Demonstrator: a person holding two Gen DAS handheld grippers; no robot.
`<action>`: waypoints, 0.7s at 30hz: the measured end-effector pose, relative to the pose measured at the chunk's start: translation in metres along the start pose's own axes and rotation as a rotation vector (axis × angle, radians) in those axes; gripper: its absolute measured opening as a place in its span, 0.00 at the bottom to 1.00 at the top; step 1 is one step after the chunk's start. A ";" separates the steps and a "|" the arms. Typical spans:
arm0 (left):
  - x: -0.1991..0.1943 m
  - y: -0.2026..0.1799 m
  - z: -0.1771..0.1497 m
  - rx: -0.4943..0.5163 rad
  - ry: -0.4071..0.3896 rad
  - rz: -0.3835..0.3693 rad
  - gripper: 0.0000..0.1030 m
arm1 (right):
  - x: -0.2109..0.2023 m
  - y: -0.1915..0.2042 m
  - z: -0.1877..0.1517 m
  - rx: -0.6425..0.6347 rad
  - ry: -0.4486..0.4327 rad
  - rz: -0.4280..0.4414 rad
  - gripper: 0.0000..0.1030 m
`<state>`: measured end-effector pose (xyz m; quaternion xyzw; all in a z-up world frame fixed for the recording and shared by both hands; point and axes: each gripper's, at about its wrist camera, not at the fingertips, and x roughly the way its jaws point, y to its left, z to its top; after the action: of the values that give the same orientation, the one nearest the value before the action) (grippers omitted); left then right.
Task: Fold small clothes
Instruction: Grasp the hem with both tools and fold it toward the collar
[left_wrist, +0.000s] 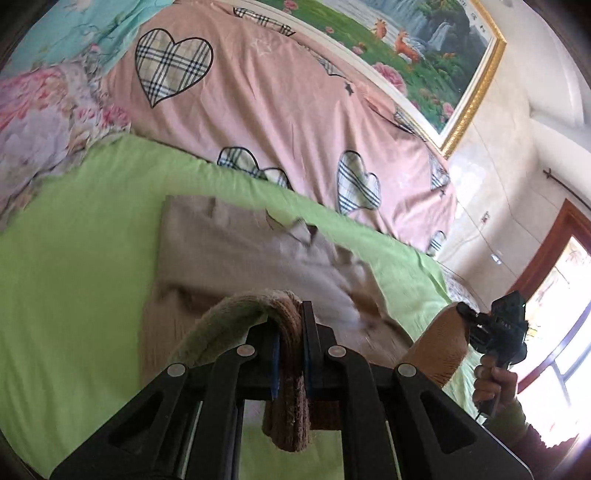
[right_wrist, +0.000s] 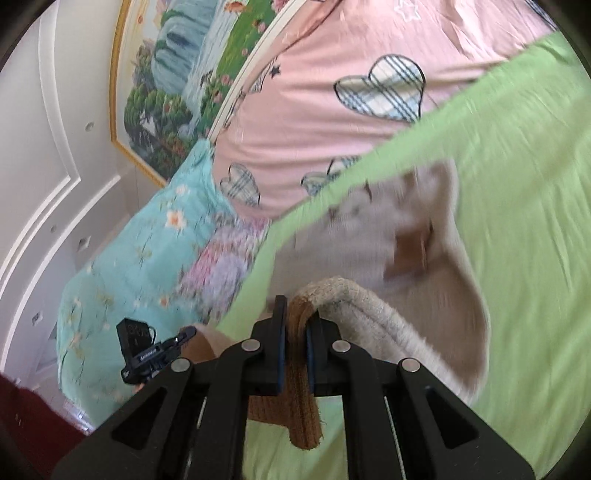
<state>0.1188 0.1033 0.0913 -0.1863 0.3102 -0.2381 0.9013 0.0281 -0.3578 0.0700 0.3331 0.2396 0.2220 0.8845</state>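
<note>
A small beige knit sweater (left_wrist: 236, 251) with brown trim lies on the green sheet (left_wrist: 74, 277); it also shows in the right wrist view (right_wrist: 369, 236), blurred by motion. My left gripper (left_wrist: 290, 321) is shut on the sweater's brown ribbed hem (left_wrist: 288, 406) and lifts it. My right gripper (right_wrist: 295, 317) is shut on another part of the brown ribbed hem (right_wrist: 301, 406), also lifted. The right gripper shows in the left wrist view (left_wrist: 495, 328) at the right, the left one in the right wrist view (right_wrist: 147, 354) at lower left.
A pink quilt with plaid hearts (left_wrist: 277, 110) lies behind the green sheet. A floral blue blanket (right_wrist: 140, 251) and a flowered pillow (left_wrist: 37, 118) lie at the side. A framed landscape painting (left_wrist: 424, 48) hangs on the wall. A window (left_wrist: 561, 332) is at the right.
</note>
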 end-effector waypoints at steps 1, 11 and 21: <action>0.011 0.004 0.009 -0.001 0.004 0.008 0.07 | 0.009 -0.004 0.011 0.003 -0.005 -0.014 0.09; 0.120 0.062 0.065 -0.076 0.063 0.090 0.07 | 0.087 -0.074 0.079 0.100 -0.001 -0.138 0.09; 0.194 0.109 0.066 -0.132 0.151 0.181 0.12 | 0.147 -0.134 0.083 0.153 0.118 -0.307 0.10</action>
<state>0.3303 0.0995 -0.0035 -0.1978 0.4079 -0.1481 0.8790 0.2226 -0.4078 -0.0090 0.3455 0.3555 0.0847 0.8644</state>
